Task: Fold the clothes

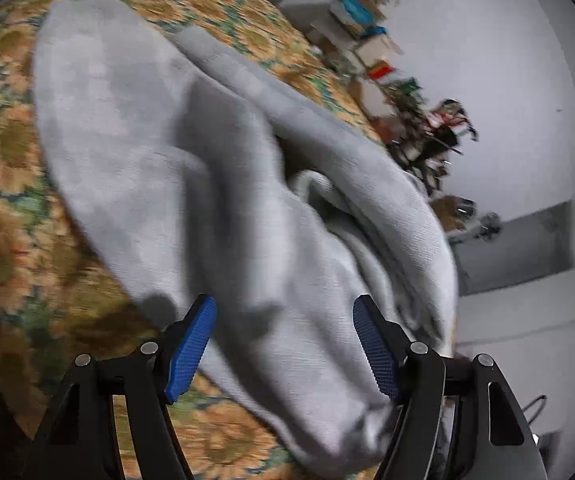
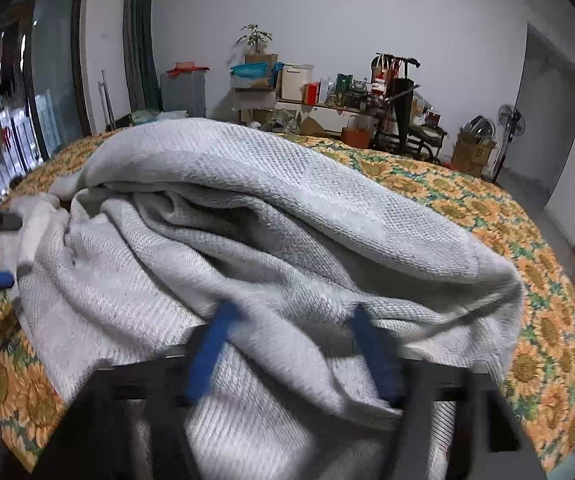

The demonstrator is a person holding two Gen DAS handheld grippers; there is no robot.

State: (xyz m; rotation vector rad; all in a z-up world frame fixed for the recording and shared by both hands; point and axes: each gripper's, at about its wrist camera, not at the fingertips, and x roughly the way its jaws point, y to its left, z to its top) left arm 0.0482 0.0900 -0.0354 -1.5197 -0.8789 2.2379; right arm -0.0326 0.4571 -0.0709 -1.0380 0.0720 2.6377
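Nearest, the left gripper (image 1: pixel 285 344) has its jaws wide, blue pads (image 1: pixel 191 350) clear on either side of a fold of the grey knit sweater (image 1: pixel 159 132). The right gripper (image 2: pixel 293 354), blurred, straddles another fold; whether its jaws press it I cannot tell. The sweater lies rumpled on the sunflower bedspread (image 2: pixel 527 220). Beyond, cluttered shelves (image 2: pixel 327 96) and a standing fan (image 2: pixel 509 120) line the wall.

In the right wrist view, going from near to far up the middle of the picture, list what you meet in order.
right gripper → grey knitted garment → sunflower bedspread → cluttered shelf with a potted plant → white wall
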